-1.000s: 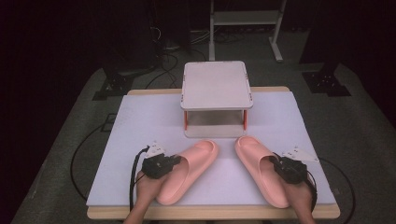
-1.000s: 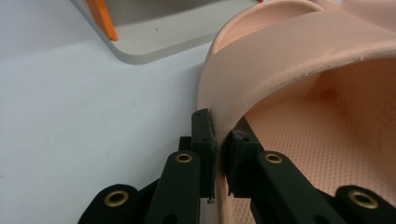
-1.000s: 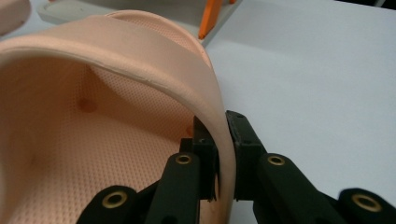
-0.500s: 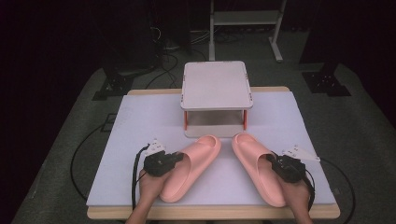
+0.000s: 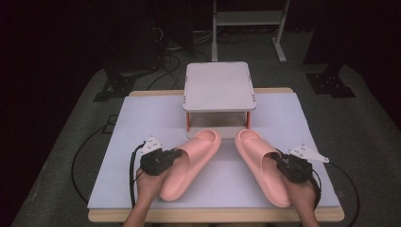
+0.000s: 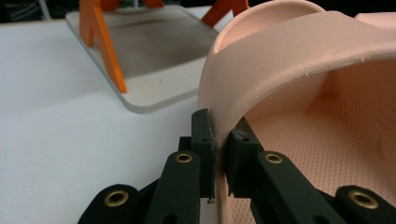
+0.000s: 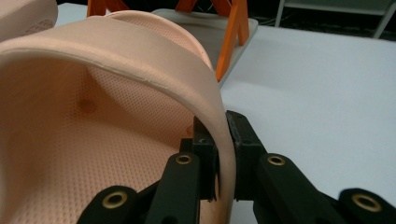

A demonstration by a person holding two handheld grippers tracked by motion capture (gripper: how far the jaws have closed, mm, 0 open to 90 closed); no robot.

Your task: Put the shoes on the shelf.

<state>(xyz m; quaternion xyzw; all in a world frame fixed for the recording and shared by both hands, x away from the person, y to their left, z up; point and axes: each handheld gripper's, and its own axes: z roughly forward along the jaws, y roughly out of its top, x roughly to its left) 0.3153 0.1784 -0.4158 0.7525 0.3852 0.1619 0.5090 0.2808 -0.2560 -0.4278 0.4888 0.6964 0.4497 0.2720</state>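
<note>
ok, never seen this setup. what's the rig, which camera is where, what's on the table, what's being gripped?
No robot arm here: a person holds a hand-held two-jaw gripper in each hand. The high view looks down from above the person's side of the table; the forearms come in at the bottom. There, the left gripper and right gripper are the black units with trailing cables.

The other two pictures come from cameras riding on each gripper, looking along its black jaws.

On the white table cover stand a small rack with orange legs, a white top and a lower shelf, and in front of it two pink slides, toes towards the rack.

Each gripper is shut on the strap edge of one: left gripper on the left slide, right gripper on the right slide. The gripper views show the strap pinched between the jaws.
</note>
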